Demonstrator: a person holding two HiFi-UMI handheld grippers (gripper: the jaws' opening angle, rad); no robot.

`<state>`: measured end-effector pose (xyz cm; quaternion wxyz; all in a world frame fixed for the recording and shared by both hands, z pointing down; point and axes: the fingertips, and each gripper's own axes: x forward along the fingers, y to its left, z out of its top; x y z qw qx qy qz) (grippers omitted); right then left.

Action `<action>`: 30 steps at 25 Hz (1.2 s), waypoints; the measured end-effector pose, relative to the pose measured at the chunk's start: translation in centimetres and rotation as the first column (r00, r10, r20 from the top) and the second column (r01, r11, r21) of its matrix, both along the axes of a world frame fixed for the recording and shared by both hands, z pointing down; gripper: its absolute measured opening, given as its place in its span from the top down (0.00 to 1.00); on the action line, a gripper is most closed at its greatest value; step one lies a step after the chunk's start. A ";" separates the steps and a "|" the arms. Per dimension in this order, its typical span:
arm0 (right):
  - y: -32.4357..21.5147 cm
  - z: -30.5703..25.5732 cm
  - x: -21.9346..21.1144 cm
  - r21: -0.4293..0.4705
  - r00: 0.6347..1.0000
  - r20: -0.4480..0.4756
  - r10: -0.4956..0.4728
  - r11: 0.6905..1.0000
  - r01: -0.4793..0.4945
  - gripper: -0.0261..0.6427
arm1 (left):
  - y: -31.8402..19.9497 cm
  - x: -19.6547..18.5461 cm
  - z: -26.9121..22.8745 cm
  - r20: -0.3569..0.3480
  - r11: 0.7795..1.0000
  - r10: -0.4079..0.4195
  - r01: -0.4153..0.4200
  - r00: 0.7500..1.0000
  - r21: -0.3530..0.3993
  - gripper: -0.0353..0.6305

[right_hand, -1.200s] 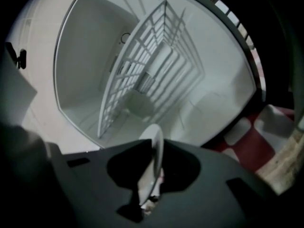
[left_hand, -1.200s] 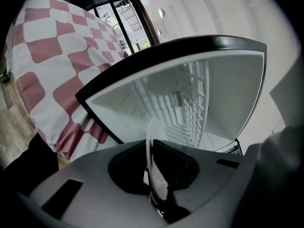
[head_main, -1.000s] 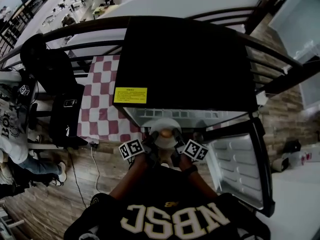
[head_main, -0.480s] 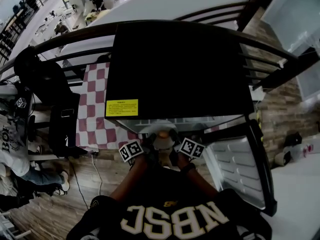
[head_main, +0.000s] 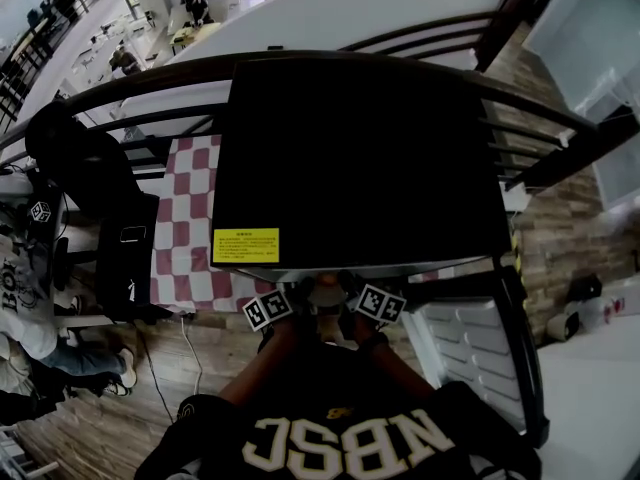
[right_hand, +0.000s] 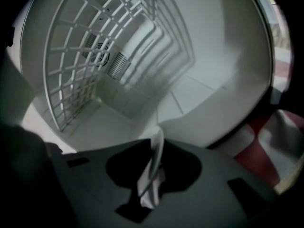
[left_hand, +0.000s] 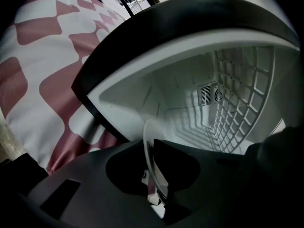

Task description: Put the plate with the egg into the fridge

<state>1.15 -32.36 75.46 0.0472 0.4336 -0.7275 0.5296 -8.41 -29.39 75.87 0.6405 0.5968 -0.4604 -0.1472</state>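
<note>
Head view: holding egg (head_main: 326, 291) at mouth of open fridge (head_main: 360, 148), beside checked counter (head_main: 190, 218) | left gripper view: pinching plate (left_hand: 148, 146) rim narrowly with left tool (left_hand: 153, 177), facing white fridge interior | right gripper view: easing right tool (right_hand: 153, 172) jaws open, opposite rim between them, wire rack (right_hand: 76, 65) beyond

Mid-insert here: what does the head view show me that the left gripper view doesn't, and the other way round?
Only the head view: the black top of the fridge with its yellow label, the open door, and the egg.
Only the left gripper view: the white interior, the wire rack, the back vent, and the left hand-held gripper pinching the rim of the plate.
Both: the fridge itself and the checkered cloth beside it.
</note>
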 end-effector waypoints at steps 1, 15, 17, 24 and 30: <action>-0.2 0.1 0.0 0.005 1.000 -0.006 -0.005 1.000 0.005 0.87 | -0.1 0.0 0.1 0.000 1.000 -0.002 0.002 1.000 -0.001 0.88; -1.8 -0.1 -0.5 0.033 0.999 -0.036 -0.030 0.999 0.031 0.87 | -1.5 -0.3 0.0 -0.003 1.000 -0.008 0.008 1.000 -0.015 0.88; -1.7 -0.1 -0.5 0.030 0.999 -0.046 -0.030 0.999 0.031 0.86 | -1.4 -0.4 0.2 0.002 1.000 -0.005 0.005 1.000 -0.030 0.88; -1.7 -0.3 0.0 0.038 0.988 -0.144 -0.053 0.998 0.059 0.83 | -1.2 -0.1 0.4 0.068 0.995 0.071 -0.066 0.995 -0.069 0.81; -1.9 -0.8 0.6 0.099 0.953 -0.294 -0.074 0.989 0.108 0.69 | -1.4 -0.8 0.1 0.036 0.999 0.010 -0.008 0.999 -0.053 0.79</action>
